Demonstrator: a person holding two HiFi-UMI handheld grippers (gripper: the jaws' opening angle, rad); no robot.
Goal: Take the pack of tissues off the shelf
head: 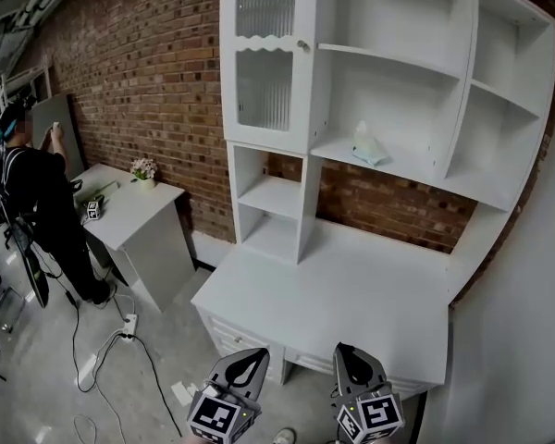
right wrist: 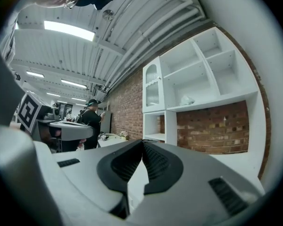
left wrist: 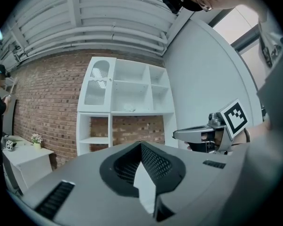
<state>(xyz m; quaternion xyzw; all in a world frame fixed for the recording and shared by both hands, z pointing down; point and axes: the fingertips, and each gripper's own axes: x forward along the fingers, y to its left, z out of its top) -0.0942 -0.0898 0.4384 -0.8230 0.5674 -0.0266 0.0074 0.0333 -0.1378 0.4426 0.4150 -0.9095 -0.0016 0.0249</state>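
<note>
Pack of tissues (head: 368,144) lies on the middle shelf (head: 416,172) of the white unit above the bench (head: 351,294), in front of the brick wall (head: 148,72) and well apart from both claws. The left claw (head: 256,352) and the right claw (head: 343,349) hover side by side near the bench's front edge. Each has its jaws pressed together with nothing between them. A person (head: 39,202) stands at the far left.

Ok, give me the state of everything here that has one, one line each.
Pale soft pack of tissues: resting on the white shelf, untouched.
Ribbed glass cabinet door: closed.
Left gripper: shut, empty.
Right gripper: shut, empty.
White desk drawers: closed.
</note>
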